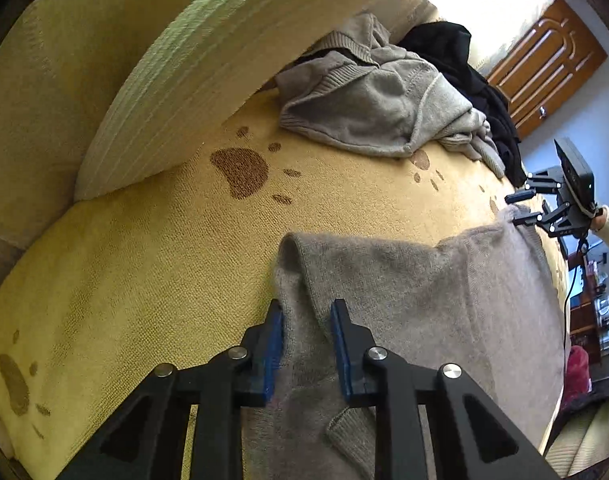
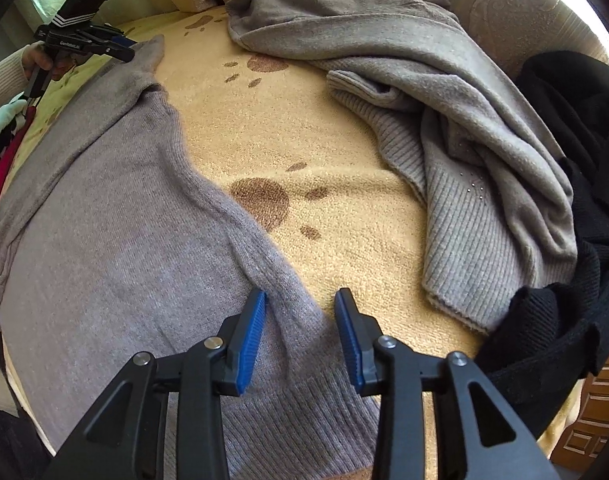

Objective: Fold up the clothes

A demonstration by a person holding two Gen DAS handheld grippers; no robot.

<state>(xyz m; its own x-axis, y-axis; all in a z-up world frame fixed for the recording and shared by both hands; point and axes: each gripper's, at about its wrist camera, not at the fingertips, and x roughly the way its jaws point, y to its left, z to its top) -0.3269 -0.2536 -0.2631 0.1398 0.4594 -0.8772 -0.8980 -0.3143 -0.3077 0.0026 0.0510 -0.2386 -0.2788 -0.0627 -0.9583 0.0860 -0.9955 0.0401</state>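
We are looking at the mauve-grey sweater point(image 2: 104, 208) lying spread flat on the yellow paw-print blanket point(image 2: 336, 184), its long axis stretching from our right gripper point(image 2: 300, 320) across to our left gripper point(image 1: 306, 332), ribbed hem at the right one's end. In the right wrist view we are holding the right gripper with its fingers apart, straddling a raised fold at the sweater's edge just above the hem, pads not pressing it. We are holding the left gripper likewise apart, a ridge of the same sweater running between its fingers. Beyond both grippers a crumpled grey sweater point(image 2: 444, 120) is lying well apart, with black clothing point(image 2: 564, 240) beside it.
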